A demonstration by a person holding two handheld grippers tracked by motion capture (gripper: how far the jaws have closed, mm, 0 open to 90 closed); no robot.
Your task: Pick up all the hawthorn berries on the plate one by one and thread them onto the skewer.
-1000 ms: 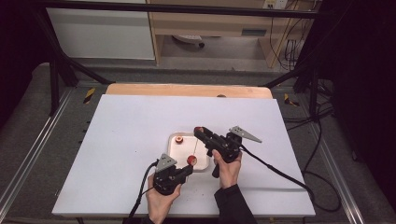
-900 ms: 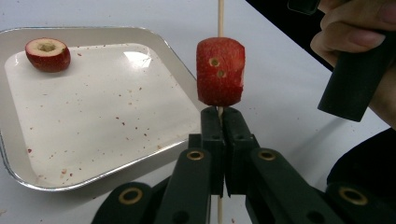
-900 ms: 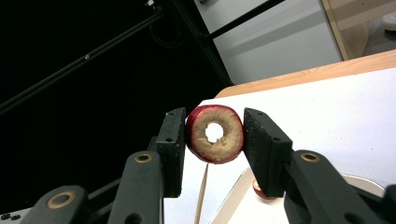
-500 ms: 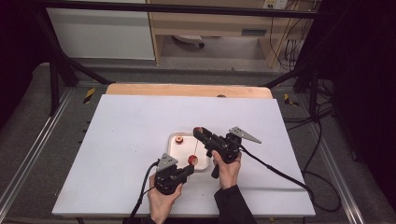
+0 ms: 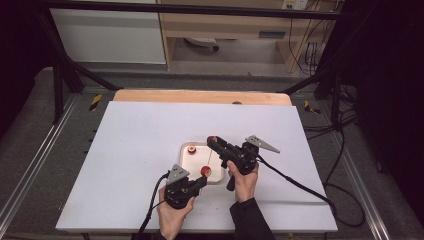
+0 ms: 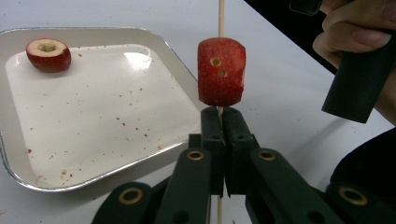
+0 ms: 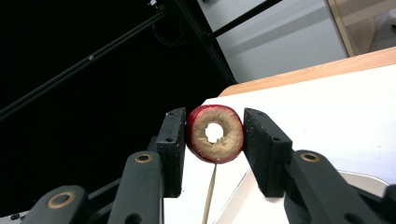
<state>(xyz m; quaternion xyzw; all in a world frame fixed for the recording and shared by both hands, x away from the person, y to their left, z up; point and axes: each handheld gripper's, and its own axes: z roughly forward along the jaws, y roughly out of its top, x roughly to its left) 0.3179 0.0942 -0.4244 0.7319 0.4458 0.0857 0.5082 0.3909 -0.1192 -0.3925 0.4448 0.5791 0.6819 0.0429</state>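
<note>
Nearest, the left gripper [image 5: 199,181] has its jaws pinched tight on a thin wooden stick [image 6: 221,18], a red fruit piece [image 6: 221,71] threaded just above them. Beyond sits a white tray [image 6: 28,179] with a cored fruit [image 6: 48,54] in its far corner. Farther, the right gripper [image 7: 213,135] squeezes a hollowed red fruit ring [image 7: 215,133], raised over the table [image 5: 135,135].
</note>
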